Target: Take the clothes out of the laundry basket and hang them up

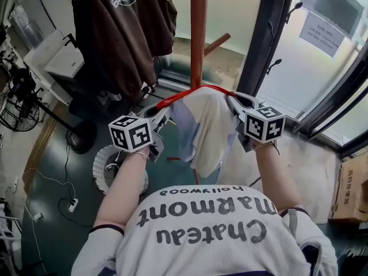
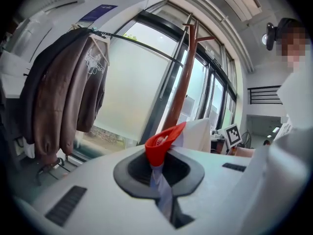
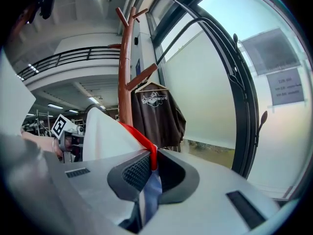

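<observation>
I hold a white and pale-blue garment [image 1: 207, 125] with a red edge stretched between both grippers, in front of the red-brown coat stand [image 1: 198, 33]. My left gripper [image 1: 161, 112] is shut on the red edge at its left end, my right gripper [image 1: 234, 105] on its right end. In the left gripper view the jaws [image 2: 159, 173] pinch the red edge and blue cloth [image 2: 161, 143]. In the right gripper view the jaws [image 3: 149, 173] clamp the same red edge, and the white cloth [image 3: 105, 136] bulges to the left. The white laundry basket [image 1: 106, 165] stands on the floor under my left arm.
A brown hoodie [image 1: 129, 27] hangs on a rail to the left of the stand. Glass doors with dark frames [image 1: 270, 45] run along the right. A fan [image 1: 17, 108] and cables lie at the left, and a cardboard box [image 1: 348, 188] sits at the right.
</observation>
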The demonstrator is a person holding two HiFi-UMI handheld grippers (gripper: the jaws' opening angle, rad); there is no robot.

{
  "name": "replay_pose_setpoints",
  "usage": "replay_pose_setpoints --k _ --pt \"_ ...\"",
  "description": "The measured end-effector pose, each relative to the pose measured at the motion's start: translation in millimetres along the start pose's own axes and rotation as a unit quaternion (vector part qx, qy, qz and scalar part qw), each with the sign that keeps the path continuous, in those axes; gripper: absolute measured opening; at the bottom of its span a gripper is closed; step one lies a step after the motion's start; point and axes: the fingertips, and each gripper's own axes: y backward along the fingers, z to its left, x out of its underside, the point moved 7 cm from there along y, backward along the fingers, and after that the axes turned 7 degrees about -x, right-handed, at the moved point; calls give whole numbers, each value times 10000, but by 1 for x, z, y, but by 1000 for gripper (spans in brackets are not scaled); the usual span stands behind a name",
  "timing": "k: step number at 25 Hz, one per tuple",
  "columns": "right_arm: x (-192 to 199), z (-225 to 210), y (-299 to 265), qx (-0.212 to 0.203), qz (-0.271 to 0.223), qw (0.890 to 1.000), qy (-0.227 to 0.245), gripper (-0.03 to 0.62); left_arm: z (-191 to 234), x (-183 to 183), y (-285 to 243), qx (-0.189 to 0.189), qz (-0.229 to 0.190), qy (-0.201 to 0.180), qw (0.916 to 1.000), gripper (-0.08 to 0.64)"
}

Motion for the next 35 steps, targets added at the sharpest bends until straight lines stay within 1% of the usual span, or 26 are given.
replay_pose_setpoints --k 6,11,15,18,20,23,25,26,29,30,32,35 --pt "18 10 0 -313 160 9989 -295 40 -12 16 3 -74 -50 -108 9999 18" --pt "31 19 -3 -508 200 9973 -491 40 -27 38 -2 -43 129 -38 9999 18" --pt "40 30 -6 -692 147 9944 -779 40 -39 55 -6 40 235 -124 9996 18" --pt "45 35 -8 -778 131 9925 -932 40 -43 64 -7 73 102 -124 9998 17" --pt "46 37 -8 -799 128 9917 -995 40 -46 67 -7 184 -80 -124 9997 17" --pt "42 38 -5 -643 64 9935 -937 40 -56 61 -6 416 -460 -426 9972 18" --pt "39 40 -3 -483 19 9950 -879 40 -60 55 -2 591 -612 -614 9945 18" --pt "39 42 -3 -397 4 9955 -860 41 -60 52 1 662 -645 -637 9937 19" --pt "39 47 -5 -180 -60 9956 -915 41 -51 48 11 731 -646 -452 9942 108" --pt "39 48 -5 -122 -93 9952 -967 41 -48 49 15 746 -628 -372 9945 121" --pt "40 48 -1 23 -145 9944 -1046 41 -45 51 27 799 -606 -310 9945 121" --pt "42 44 7 320 -225 9927 -1138 43 -39 49 46 825 -672 -342 9937 121"
